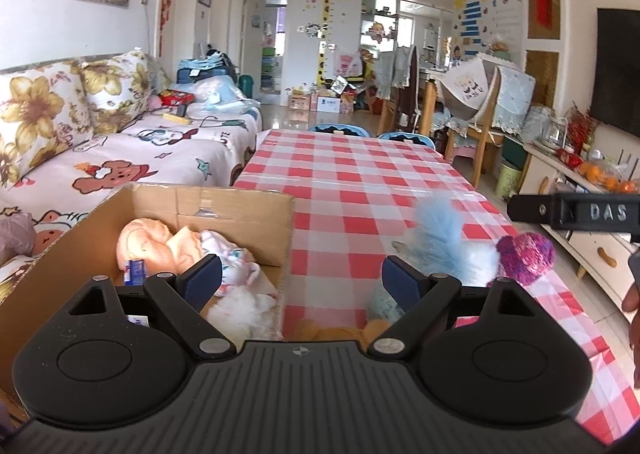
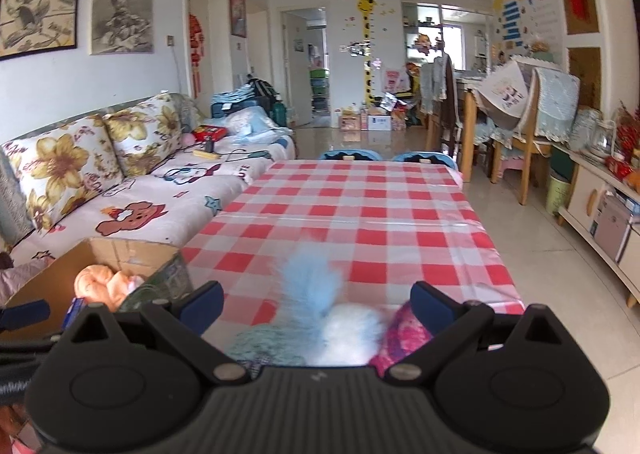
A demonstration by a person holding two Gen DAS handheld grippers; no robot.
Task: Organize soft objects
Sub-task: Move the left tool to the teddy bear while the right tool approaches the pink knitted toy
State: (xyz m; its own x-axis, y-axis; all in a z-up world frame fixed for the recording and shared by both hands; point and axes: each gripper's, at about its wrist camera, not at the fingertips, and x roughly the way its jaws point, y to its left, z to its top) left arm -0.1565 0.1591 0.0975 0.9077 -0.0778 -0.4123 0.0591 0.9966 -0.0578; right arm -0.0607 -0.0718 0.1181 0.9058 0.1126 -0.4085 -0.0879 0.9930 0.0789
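Observation:
A cardboard box (image 1: 240, 209) stands at the near left of the checked table and holds a peach plush (image 1: 148, 244) and white soft toys (image 1: 240, 306). My left gripper (image 1: 302, 280) hangs open above the box's right wall, nothing between its fingers. On the cloth to its right lie a blue-and-white fluffy toy (image 1: 448, 242), a purple knitted ball (image 1: 526, 256), a teal plush (image 1: 382, 302) and an orange one (image 1: 332, 330). My right gripper (image 2: 316, 304) is open around the fluffy toy (image 2: 320, 294), with the purple ball (image 2: 404, 334) by its right finger. The box (image 2: 120, 250) sits left.
The red-and-white checked table (image 1: 360, 173) stretches ahead. A sofa (image 1: 140, 157) with floral cushions runs along its left side. Chairs (image 1: 480, 117) and a low cabinet (image 1: 580, 189) stand to the right. A hand (image 1: 634, 294) shows at the right edge.

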